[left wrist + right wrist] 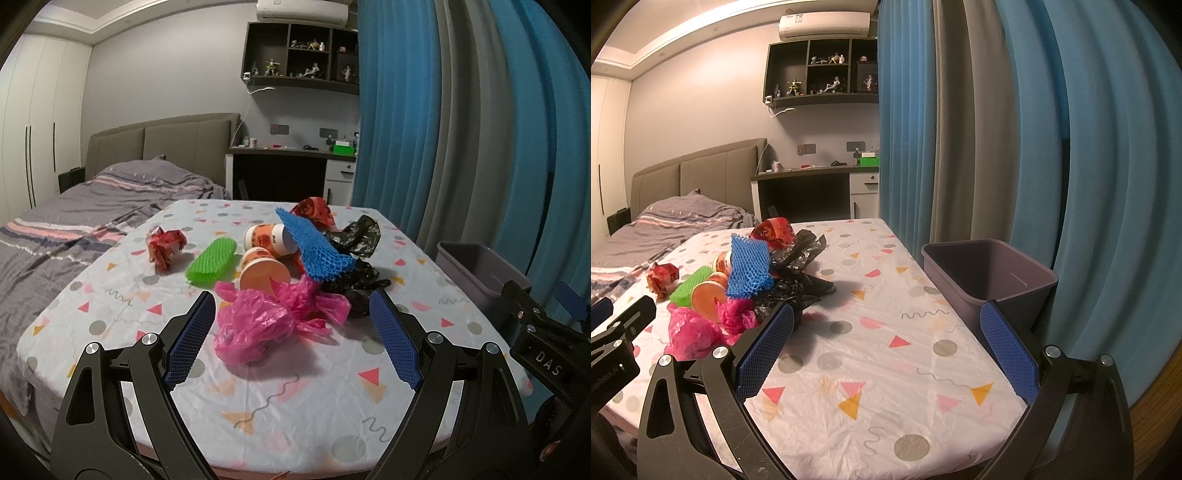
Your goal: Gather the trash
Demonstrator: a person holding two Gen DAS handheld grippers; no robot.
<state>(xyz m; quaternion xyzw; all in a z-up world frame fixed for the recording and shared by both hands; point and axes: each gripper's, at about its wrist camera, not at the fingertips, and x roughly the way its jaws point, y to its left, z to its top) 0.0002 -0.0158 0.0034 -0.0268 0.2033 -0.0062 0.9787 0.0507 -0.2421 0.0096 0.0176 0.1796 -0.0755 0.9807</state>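
A pile of trash lies on the patterned table (pixel 280 398): a pink plastic bag (pixel 258 325), two orange paper cups (pixel 264 271), a blue foam net (pixel 314 247), a green foam net (pixel 211 261), a black plastic bag (pixel 360 258) and red crumpled wrappers (pixel 164 245). My left gripper (pixel 293 332) is open and empty, its jaws on either side of the pink bag, just short of it. My right gripper (pixel 886 347) is open and empty above bare cloth, right of the pile (pixel 750 273). A grey bin (pixel 990 277) stands at the table's right edge.
A bed (pixel 92 218) with a grey striped cover lies left of the table. Blue and grey curtains (pixel 1034 129) hang right behind the bin. A desk (pixel 288 166) and wall shelves stand at the back. The right gripper's body (pixel 543 332) shows in the left wrist view.
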